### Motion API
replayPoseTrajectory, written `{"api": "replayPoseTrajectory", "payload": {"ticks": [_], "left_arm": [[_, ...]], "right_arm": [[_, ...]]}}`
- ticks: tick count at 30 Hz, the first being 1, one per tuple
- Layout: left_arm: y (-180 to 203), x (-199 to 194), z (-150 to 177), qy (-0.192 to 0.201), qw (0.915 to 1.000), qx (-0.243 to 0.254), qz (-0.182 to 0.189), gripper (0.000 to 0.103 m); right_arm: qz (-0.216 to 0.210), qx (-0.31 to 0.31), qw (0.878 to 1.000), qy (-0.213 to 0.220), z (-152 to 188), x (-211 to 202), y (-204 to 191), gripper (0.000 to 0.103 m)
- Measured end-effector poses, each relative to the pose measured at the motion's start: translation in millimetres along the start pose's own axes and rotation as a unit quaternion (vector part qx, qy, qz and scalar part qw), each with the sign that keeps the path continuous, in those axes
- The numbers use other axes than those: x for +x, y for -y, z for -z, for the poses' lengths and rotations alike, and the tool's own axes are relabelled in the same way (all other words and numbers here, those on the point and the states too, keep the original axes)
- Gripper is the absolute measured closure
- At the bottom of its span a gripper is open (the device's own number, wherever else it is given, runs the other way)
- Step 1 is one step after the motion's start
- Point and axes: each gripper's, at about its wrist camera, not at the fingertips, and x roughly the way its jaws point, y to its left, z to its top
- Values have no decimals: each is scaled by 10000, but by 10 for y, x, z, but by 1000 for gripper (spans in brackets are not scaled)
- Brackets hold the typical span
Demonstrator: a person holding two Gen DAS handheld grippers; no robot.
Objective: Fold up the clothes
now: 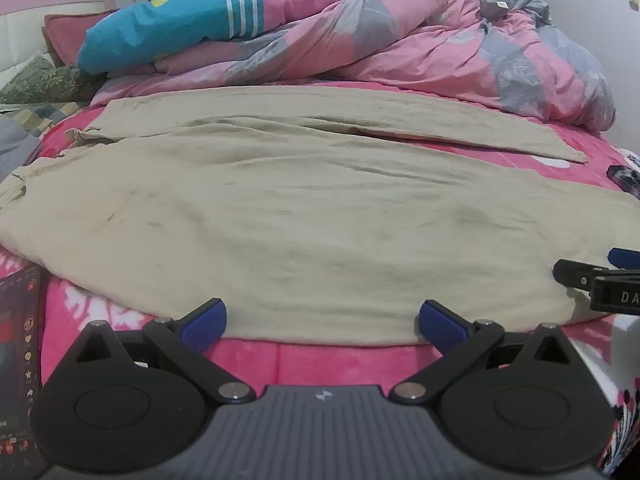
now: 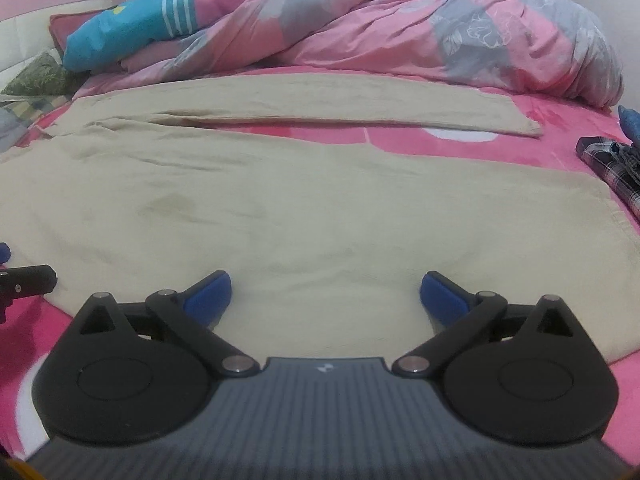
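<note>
Left wrist view showed beige trousers spread flat on a pink bed, near hem between the left gripper's wide-open, empty fingers. Right gripper hung equally wide, empty. Pinching the bedcover too could drag the fold askew.

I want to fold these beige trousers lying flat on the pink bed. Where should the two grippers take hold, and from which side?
Grip the near long edge of the beige trousers, coming from the bed's near side. That edge lies flat, unobstructed, right ahead of the open left gripper and open right gripper, so it could probably be lifted over the far leg.
</note>
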Motion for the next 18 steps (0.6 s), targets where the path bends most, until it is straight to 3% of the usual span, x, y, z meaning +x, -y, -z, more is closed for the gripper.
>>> {"api": "replayPoseTrajectory", "payload": {"ticks": [18], "left_arm": [[16,-14,-37,-146,9999,-59,-59,0]], "right_arm": [[0,-42,10000,79,26,-30,-22,1]]}}
